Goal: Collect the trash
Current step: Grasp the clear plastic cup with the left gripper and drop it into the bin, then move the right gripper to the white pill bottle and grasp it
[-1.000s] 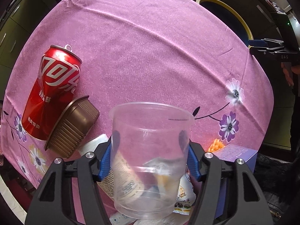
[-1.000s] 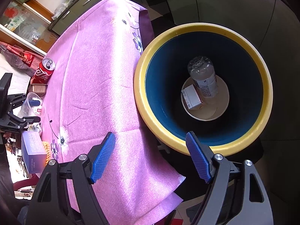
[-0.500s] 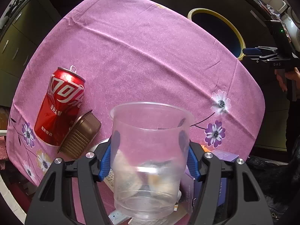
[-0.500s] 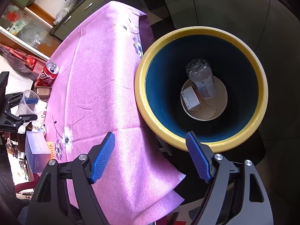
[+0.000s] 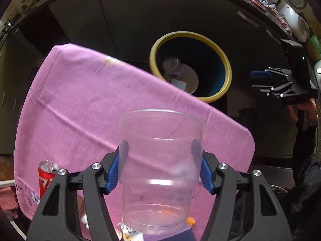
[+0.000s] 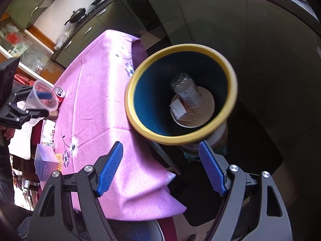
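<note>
Blue fingers (image 5: 114,170) of the left gripper (image 5: 160,172) squeeze the clear plastic cup (image 5: 160,170) between them.
Right gripper (image 6: 161,168) is wide apart, holding nothing. Far ahead of the cup waits the yellow-rimmed blue trash bin (image 5: 220,54). Squeezing too hard might crush the thin cup so it slips out.

Clear plastic cup (image 5: 160,168) upright above pink table; yellow-rimmed bin (image 5: 190,66) beyond

1. Grey-green cabinets (image 6: 90,30) with bar handles along far wall.
2. Black wok (image 6: 77,15) on far counter.
3. Pink flowered tablecloth (image 5: 100,104) over table.
4. Daylight at far left.
</note>
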Demonstrator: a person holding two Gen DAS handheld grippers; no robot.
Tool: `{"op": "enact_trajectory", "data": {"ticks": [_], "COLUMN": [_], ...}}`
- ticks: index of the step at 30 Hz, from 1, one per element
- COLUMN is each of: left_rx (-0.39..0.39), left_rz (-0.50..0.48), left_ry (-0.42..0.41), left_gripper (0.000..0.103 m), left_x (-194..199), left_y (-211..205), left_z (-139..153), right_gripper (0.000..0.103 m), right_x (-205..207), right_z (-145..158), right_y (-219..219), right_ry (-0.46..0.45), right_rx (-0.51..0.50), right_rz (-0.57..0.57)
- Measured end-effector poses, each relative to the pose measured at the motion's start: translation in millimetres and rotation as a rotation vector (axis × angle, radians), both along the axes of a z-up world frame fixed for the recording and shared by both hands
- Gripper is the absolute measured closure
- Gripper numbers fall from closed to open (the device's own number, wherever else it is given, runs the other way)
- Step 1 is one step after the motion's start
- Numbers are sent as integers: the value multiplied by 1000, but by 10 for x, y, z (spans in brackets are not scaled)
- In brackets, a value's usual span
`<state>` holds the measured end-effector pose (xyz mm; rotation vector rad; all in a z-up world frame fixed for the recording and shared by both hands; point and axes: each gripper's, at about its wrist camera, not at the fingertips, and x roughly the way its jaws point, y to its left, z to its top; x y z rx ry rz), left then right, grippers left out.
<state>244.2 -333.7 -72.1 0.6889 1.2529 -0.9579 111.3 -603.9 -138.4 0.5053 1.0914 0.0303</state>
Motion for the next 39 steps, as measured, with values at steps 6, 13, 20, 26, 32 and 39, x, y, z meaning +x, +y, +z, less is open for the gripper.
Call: {"op": "enact_trajectory", "data": {"ticks": [6,13,20,26,32,39], "left_rx": [-4,-8,-56,-164,-250,-294], "left_rz": [-68,-73,-17,41,151,317], "left_ry": [35,27,7,-8,-44,-97], "left_gripper": [41,29,23,22,19,14], "left_x": [11,51,86,31,-69,-226], "left_y": [-931,-1723,-1526,-680,297,1543], "left_z": [-282,-620,-407,36,302,422], "right_gripper": [26,25,24,24,24,24], "right_x": [-339,-520,-559,-417,-152,297], "right_z": [-2,-77,-64,-59,43,185], "right_y": [-289,-425,-440,-271,77,701], "right_ry": [-7,5,3,8,10,12], "right_rx": [5,30,26,19,-12,-62], "right_rz": [-77,-118,-123,-78,16,191]}}
